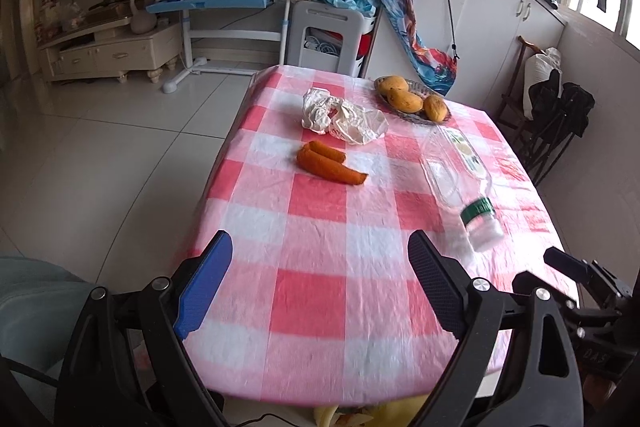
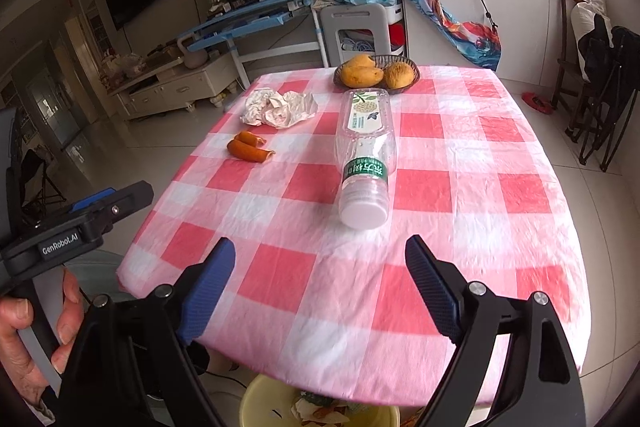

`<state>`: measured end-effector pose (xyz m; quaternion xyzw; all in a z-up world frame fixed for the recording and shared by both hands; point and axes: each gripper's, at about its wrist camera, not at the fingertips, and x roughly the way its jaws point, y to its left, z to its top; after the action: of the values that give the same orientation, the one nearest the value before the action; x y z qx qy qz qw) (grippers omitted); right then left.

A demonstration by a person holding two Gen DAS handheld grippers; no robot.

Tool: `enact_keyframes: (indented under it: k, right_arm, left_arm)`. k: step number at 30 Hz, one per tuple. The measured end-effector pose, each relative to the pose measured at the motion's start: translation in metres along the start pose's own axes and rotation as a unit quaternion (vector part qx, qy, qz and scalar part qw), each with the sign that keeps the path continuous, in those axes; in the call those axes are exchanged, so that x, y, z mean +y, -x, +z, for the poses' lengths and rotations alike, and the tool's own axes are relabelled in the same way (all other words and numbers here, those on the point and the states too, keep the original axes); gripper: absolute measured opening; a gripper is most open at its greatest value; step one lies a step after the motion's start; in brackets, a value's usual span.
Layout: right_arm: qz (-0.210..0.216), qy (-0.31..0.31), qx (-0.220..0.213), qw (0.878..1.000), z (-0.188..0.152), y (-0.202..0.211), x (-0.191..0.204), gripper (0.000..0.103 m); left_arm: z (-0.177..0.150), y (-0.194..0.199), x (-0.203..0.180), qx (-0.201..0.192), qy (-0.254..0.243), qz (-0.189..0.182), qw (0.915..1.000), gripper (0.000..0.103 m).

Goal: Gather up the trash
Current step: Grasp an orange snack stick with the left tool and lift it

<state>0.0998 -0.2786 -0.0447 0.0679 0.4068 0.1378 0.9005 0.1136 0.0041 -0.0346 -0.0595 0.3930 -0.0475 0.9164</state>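
Both the left tongs and right tongs stand wide and empty above the near edge of the checked surface, where a plastic bottle, crumpled wrapper and orange peel lie.

Ahead of our right claw, whose pads are blue on black arms, we see a pink-and-white checked tablecloth. On it lie a clear bottle with green label and white cap, orange peels, white crumpled paper and yellow-orange mangoes.
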Motion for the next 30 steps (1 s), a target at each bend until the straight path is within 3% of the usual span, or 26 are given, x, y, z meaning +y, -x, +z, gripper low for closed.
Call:
enact_keyframes:
  k: [5,17,24,30]
  right_arm:
    - [-0.005,0.008,0.013,1.000,0.016,-0.021,-0.004,0.083]
    - [0.017,-0.019,0.021,0.999,0.018,-0.034,-0.020,0.083]
    - [0.025,-0.018,0.020,0.999,0.023,-0.039,-0.020,0.083]
    - [0.021,-0.021,0.021,0.999,0.025,-0.045,-0.022,0.083]
  left_arm:
    - [0.024,-0.041,-0.002,0.015,0.016,0.011,0.9997,0.086]
    - [0.052,-0.131,-0.022,0.054,0.017,0.068,0.9961,0.086]
    - [0.054,-0.156,-0.021,0.073,0.021,0.092,0.9929,0.085]
    - [0.056,-0.161,-0.012,0.078,0.022,0.088,0.9928,0.074]
